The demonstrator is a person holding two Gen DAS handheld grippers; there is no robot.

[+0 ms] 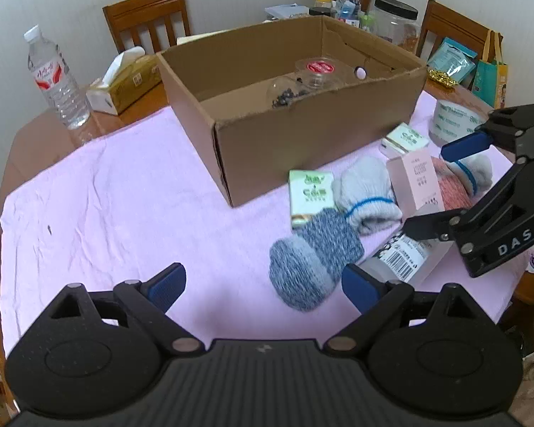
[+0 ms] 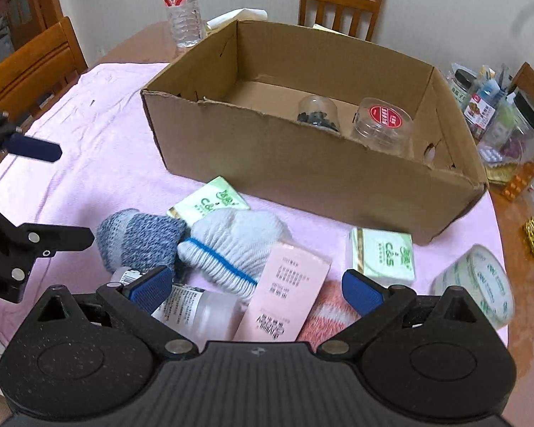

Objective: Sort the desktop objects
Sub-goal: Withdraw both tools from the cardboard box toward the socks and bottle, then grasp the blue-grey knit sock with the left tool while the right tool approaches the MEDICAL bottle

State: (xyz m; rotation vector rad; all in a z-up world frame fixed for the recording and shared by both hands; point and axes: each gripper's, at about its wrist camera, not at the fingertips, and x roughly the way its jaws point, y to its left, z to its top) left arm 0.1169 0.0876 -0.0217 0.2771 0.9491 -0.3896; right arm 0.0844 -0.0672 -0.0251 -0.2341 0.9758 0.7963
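An open cardboard box (image 1: 267, 135) (image 2: 252, 149) stands on the pink cloth and holds two clear jars, one with a red lid (image 2: 386, 121). In front of it lie a blue-grey knit sock (image 1: 313, 256) (image 2: 142, 235), a white sock (image 1: 366, 192) (image 2: 238, 245), a pink carton (image 2: 288, 291) (image 1: 422, 178), a frosted bottle (image 2: 199, 311), a pink-orange sock (image 2: 329, 311) and two green tissue packs (image 1: 309, 192) (image 2: 382, 254). My left gripper (image 1: 263, 286) is open and empty just left of the blue-grey sock. My right gripper (image 2: 258, 288) is open above the pink carton.
A water bottle (image 1: 55, 78), a tissue box (image 1: 124, 82) and a tape roll (image 2: 477, 284) sit near the table edges. Jars and packets (image 2: 498, 117) crowd the far right corner. Wooden chairs (image 1: 147, 17) surround the table.
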